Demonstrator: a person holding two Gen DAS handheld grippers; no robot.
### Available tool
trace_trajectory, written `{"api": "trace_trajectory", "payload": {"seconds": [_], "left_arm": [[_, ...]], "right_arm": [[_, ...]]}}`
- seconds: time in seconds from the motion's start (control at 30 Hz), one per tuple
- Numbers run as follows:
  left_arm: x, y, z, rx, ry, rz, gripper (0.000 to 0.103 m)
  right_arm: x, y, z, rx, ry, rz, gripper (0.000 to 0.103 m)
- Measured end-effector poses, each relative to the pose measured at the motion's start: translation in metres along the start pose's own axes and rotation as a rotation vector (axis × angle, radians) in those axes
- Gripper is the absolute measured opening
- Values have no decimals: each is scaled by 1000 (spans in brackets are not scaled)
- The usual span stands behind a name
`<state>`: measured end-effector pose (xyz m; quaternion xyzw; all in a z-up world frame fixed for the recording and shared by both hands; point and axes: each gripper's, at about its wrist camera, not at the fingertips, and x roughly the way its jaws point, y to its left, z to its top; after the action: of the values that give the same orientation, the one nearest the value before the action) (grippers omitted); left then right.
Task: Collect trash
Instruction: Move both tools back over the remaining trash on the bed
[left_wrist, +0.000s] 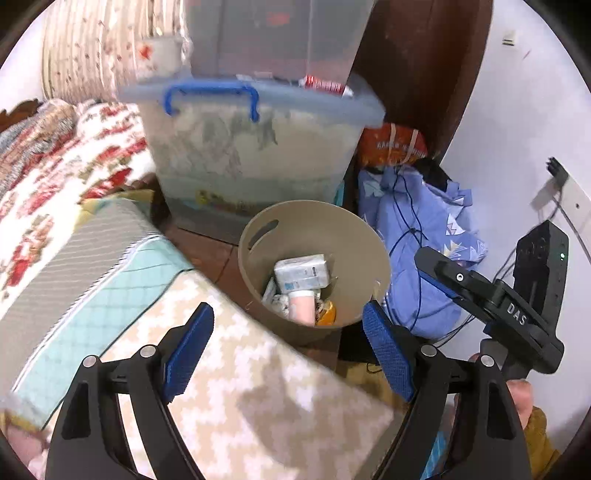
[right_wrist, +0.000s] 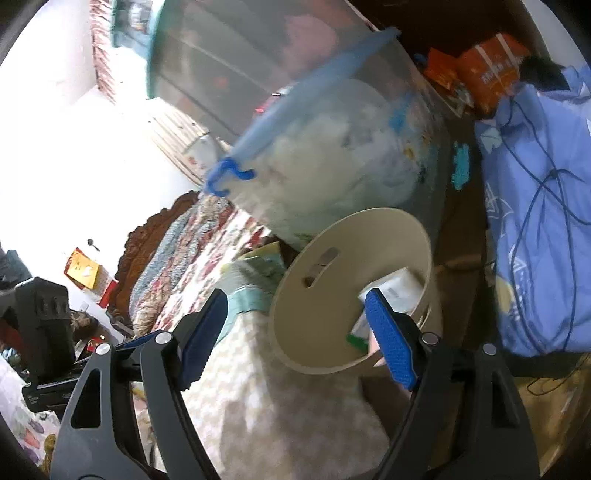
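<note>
Item: beige round waste bin (left_wrist: 314, 266), upright on dark brown floor (left_wrist: 207, 251), wedged between the bed edge at left and a heap of blue patterned cloth (left_wrist: 424, 236) at right; a slot handle is cut in its far wall. Contents: a white-and-pale-blue carton (left_wrist: 301, 273) lying uppermost, a pink cylindrical container (left_wrist: 303, 304) near it, an orange scrap (left_wrist: 327, 315) and crumpled white packaging (left_wrist: 275, 297) beneath. From the right wrist view the bin (right_wrist: 351, 295) shows the same carton (right_wrist: 393, 291) and a small green piece (right_wrist: 356, 341) near its near wall. Left gripper (left_wrist: 288, 354): blue-padded fingers apart, holding nothing, poised above the near rim. Right gripper (right_wrist: 295, 339): fingers likewise apart and empty, its right pad over the bin mouth; its black body also shows at the right of the left wrist view. Surroundings: just beyond the bin, a translucent storage tub (left_wrist: 251, 147) with a blue lid and blue handle, a second clear box (left_wrist: 273, 37) stacked on it; an orange package (left_wrist: 393, 144) to the far right, above the blue cloth, with a thin dark cable (left_wrist: 406, 206) trailing over the cloth. Left: bed with cream-and-white patterned blanket (left_wrist: 251, 387) nearest, teal quilted mattress edge (left_wrist: 110, 291), floral red-and-white coverlet (left_wrist: 66, 177) farther, carved dark wood headboard (right_wrist: 147, 240) at the far end. White wall (left_wrist: 524, 110) at right, with a dark wooden panel (left_wrist: 417, 74) behind the tubs. Both views are motion-blurred.
</note>
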<state>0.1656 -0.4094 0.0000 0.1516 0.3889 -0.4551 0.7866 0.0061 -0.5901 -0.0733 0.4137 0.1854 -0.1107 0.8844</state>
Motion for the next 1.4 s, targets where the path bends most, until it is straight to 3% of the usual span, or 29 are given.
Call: {"api": "trace_trajectory", "payload": {"seconds": [0.33, 0.47, 0.57, 0.63, 1.1, 1.4], "left_arm": [[-125, 32, -80, -7, -148, 150, 79], [-163, 50, -116, -23, -169, 236, 79], [-186, 66, -138, -65, -188, 254, 79], [-203, 78, -152, -101, -209, 260, 79], [-277, 109, -212, -145, -327, 391, 82], [-296, 109, -227, -162, -358, 432, 83]], "right_arm": [[-65, 97, -81, -150, -82, -60, 78], [-80, 132, -119, -195, -66, -86, 87], [-88, 151, -140, -201, -56, -116, 100], [-93, 165, -155, -203, -54, -135, 100], [-132, 237, -202, -275, -94, -146, 100], [-155, 248, -210, -262, -163, -166, 100]]}}
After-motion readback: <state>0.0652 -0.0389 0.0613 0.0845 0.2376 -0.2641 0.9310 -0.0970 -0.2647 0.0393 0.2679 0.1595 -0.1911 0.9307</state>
